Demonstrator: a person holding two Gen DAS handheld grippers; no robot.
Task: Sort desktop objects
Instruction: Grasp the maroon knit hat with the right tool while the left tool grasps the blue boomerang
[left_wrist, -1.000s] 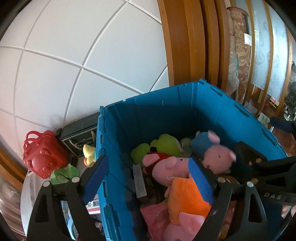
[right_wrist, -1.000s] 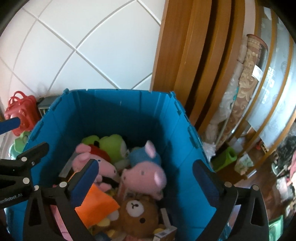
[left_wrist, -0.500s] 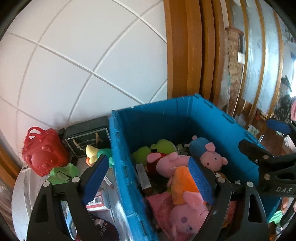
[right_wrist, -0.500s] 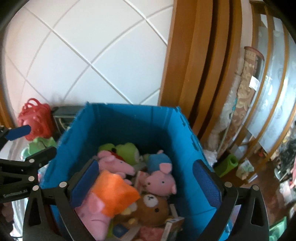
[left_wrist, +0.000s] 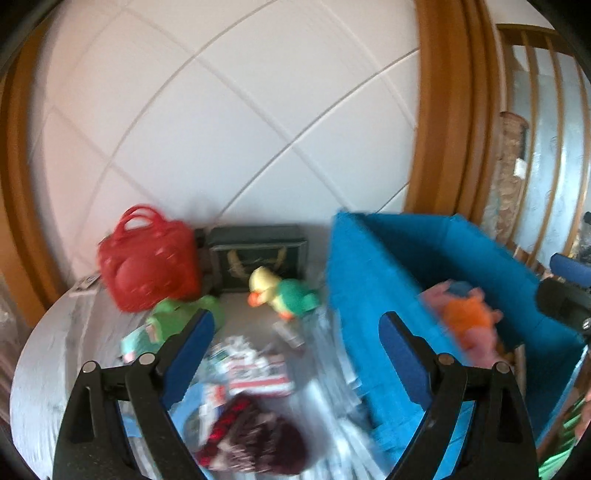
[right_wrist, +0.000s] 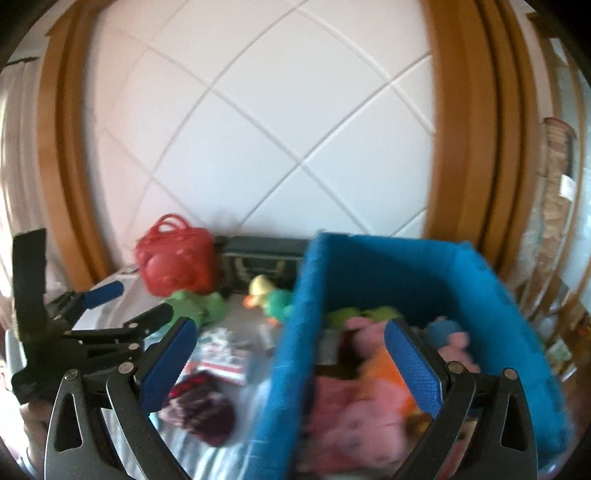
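both grippers empty, fingers apart: left gripper (left_wrist: 297, 343) over the table (left_wrist: 55, 354) clutter, likely picking next; right gripper (right_wrist: 288, 349) straddles the blue bin (right_wrist: 295, 332) wall.

White tiled wall (left_wrist: 229, 122) framed by brown wooden trim (left_wrist: 447, 110).

Black gripper (left_wrist: 295, 339) frames, blue pads (left_wrist: 192, 350), apparently silver screws

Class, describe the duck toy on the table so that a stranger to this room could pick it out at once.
Start at the big blue crate on the right of the table. Just outside its left wall, in front of a dark box against the wall, lies the plush duck. It alone has a yellow head, orange beak and green body.
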